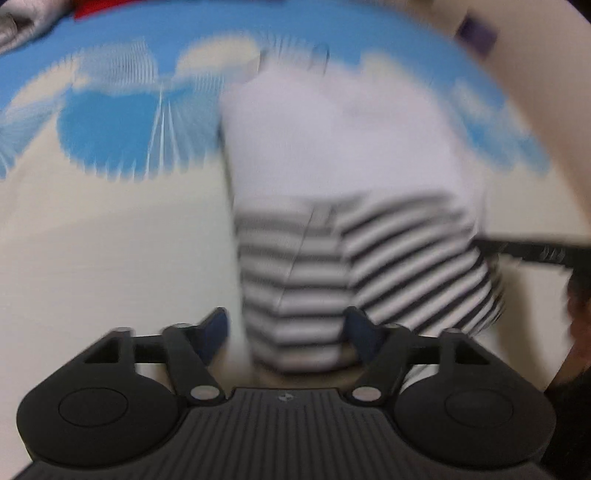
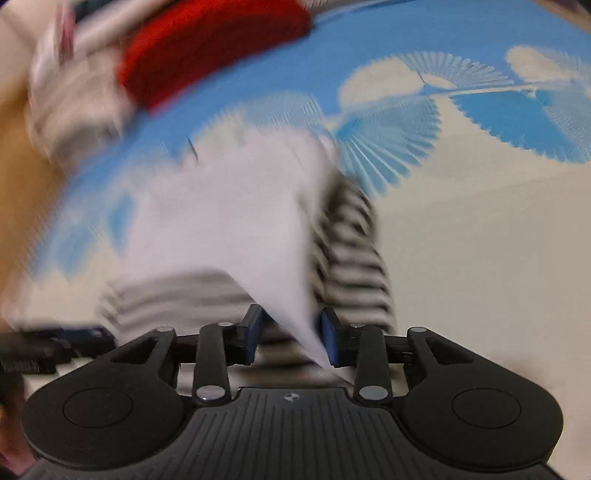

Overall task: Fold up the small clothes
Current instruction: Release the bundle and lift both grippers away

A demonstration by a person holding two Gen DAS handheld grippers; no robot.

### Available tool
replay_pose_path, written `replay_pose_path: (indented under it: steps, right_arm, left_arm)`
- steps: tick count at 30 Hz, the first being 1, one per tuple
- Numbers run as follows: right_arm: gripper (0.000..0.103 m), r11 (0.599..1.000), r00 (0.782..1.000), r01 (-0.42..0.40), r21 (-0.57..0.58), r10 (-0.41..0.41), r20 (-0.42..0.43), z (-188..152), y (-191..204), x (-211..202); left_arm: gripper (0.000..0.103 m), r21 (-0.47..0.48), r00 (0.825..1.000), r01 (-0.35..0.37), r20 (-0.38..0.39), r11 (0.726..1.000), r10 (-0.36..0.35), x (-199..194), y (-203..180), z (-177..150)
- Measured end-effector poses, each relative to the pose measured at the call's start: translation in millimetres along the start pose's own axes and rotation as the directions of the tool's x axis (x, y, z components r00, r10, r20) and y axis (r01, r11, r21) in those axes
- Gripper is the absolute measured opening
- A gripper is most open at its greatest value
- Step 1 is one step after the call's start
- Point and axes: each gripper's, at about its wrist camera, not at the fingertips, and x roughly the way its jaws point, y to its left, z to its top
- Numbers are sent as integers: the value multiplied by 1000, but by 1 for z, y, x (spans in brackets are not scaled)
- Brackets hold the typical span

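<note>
A small garment, white on top with black-and-white stripes below [image 1: 332, 177], lies on a cream and blue patterned cloth; both views are motion-blurred. My left gripper [image 1: 286, 332] is open, its blue pads either side of the striped hem. My right gripper [image 2: 291, 334] is partly open, with a white fold of the garment [image 2: 229, 221] running down between its pads; the striped part [image 2: 354, 258] shows behind. The right gripper's finger shows at the right edge of the left wrist view [image 1: 532, 253], and the left gripper at the left edge of the right wrist view [image 2: 55, 343].
A red cloth [image 2: 210, 44] and a pale bundle of clothes [image 2: 74, 92] lie at the far left in the right wrist view. The blue and cream fan-patterned cloth [image 1: 110, 122] covers the surface. A purple item [image 1: 476, 31] sits far right.
</note>
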Motion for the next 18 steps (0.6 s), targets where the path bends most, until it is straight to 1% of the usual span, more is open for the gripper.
replay_pose_path:
  steps: [1, 2, 3, 4, 5, 6, 7, 8, 9, 10, 11, 13, 14, 15, 18]
  right_arm:
    - [32, 997, 997, 73, -29, -74, -30, -5, -4, 5]
    - [29, 991, 989, 135, -12, -136, -53, -7, -12, 7]
    - [27, 982, 981, 187, 36, -184, -63, -9, -23, 4]
    - [27, 975, 977, 211, 76, -207, -54, -10, -31, -2]
    - [27, 972, 978, 208, 105, -208, -13, -10, -34, -16]
    - [27, 975, 979, 193, 110, -199, 42, -11, -33, -31]
    - [28, 979, 976, 180, 95, -190, 109, -13, -28, -49]
    - [32, 983, 967, 172, 65, -181, 180, -15, -21, -68]
    - [44, 985, 955, 168, 35, -172, 243, -21, -14, -87]
    - [57, 986, 943, 167, 16, -165, 288, -26, -8, -104]
    - [61, 986, 931, 165, -1, -155, 331, -32, 0, -121]
    - [64, 988, 903, 148, -48, -115, 413, -53, 17, -154]
    - [65, 988, 893, 139, -69, -95, 440, -63, 22, -167]
    - [65, 987, 883, 133, -93, -75, 464, -75, 28, -180]
    - [65, 983, 860, 129, -132, -44, 509, -113, 44, -211]
  left_arm:
    - [81, 9, 1000, -10, 0, 1000, 10, -1, -2, -1]
    - [81, 12, 999, -34, 23, 999, 33, -7, -6, -1]
    - [81, 18, 996, -63, 60, 998, 62, -16, -10, -2]
    - [81, 27, 990, -96, 104, 995, 93, -28, -16, -3]
    - [81, 32, 979, -138, 154, 990, 132, -41, -22, -5]
    - [81, 26, 963, -184, 203, 983, 175, -56, -28, -7]
    - [82, 16, 948, -212, 247, 977, 202, -70, -34, -9]
    - [86, 4, 931, -225, 296, 974, 214, -88, -41, -13]
    - [89, -9, 914, -232, 341, 973, 221, -105, -48, -18]
    - [89, -23, 894, -243, 383, 970, 233, -120, -54, -24]
    - [89, -38, 868, -258, 429, 965, 249, -137, -62, -33]
    - [90, -59, 829, -279, 489, 958, 271, -162, -78, -51]
    - [90, -75, 807, -283, 520, 956, 279, -175, -86, -63]
    - [90, -89, 792, -282, 541, 955, 284, -191, -91, -76]
    - [90, -119, 761, -280, 578, 952, 296, -220, -112, -109]
